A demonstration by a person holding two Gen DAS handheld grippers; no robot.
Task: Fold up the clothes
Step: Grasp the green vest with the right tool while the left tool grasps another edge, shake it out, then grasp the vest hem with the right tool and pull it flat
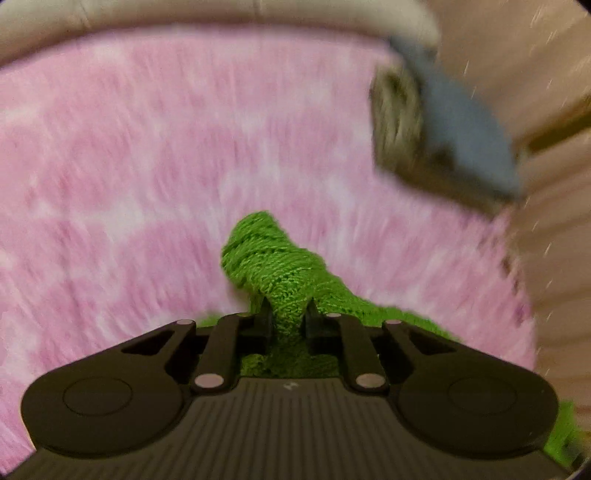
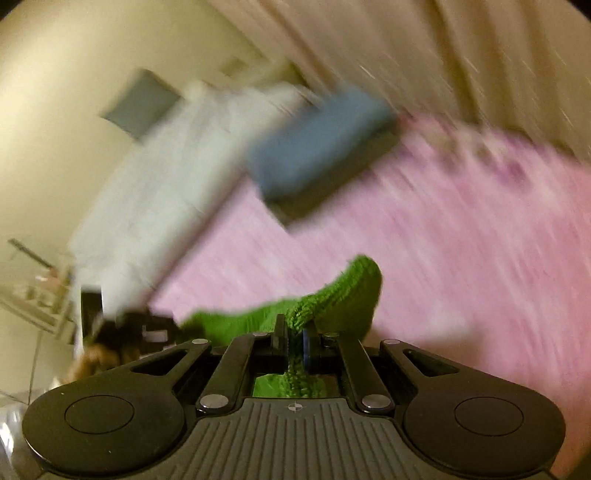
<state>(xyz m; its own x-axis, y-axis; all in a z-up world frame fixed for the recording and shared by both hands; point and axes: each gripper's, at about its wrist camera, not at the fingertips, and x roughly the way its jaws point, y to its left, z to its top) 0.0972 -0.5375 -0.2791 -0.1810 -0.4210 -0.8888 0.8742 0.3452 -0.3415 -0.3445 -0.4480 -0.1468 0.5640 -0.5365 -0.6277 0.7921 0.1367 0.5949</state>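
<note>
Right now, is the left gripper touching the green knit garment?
Touching. The left wrist view shows the left gripper with both fingers pinched on a bunched fold of the green knit garment.

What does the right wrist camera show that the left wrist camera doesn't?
Only the right wrist view shows the blurred white furniture along the cream wall, a grey panel on that wall, and dark clutter low on the left.

Only the left wrist view shows a pale cushioned edge beyond the pink cover.

Both show the green knitted garment pinched by a shut gripper, left gripper and right gripper, over the pink bedspread, with a folded blue item lying on it.
</note>
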